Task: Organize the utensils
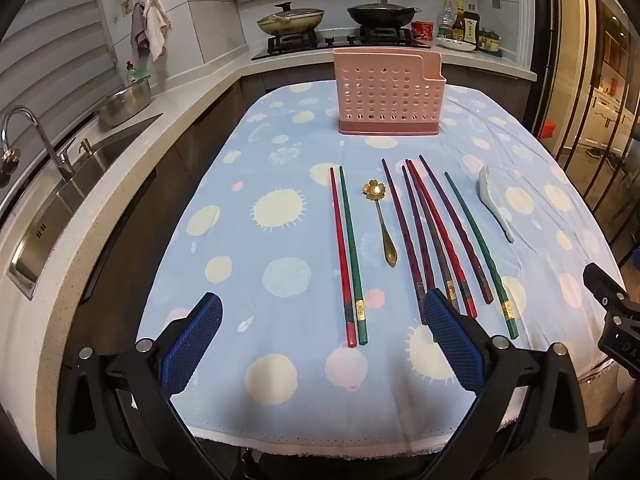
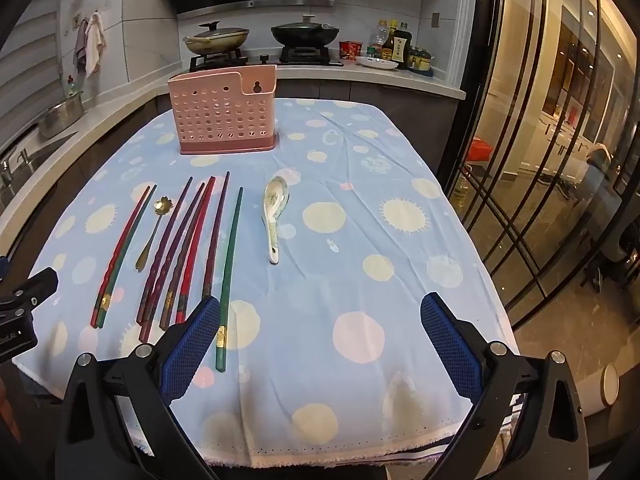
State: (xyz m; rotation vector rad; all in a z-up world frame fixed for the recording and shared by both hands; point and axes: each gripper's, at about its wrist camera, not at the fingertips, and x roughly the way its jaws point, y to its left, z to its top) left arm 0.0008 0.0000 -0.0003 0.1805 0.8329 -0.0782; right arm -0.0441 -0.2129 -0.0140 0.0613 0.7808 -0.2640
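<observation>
Dim kitchen: tiled wall (image 1: 208, 12), stove (image 1: 340, 42), sink (image 1: 68, 184), glass sliding doors (image 2: 540, 140).

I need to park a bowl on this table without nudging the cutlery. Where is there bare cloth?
Free: the blue dotted tablecloth right of the white ceramic spoon, and left of the red-and-green chopstick pair. Crowded: the middle, where the gold flower spoon and purple chopsticks lie below the pink perforated holder.

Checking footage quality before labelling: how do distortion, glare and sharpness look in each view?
Left wrist view: strong fisheye bending, dark corners, chopsticks and pink holder sharp under warm, dim light. Right wrist view: same bending, bright reflections on the glass door, ceramic spoon crisp.
</observation>
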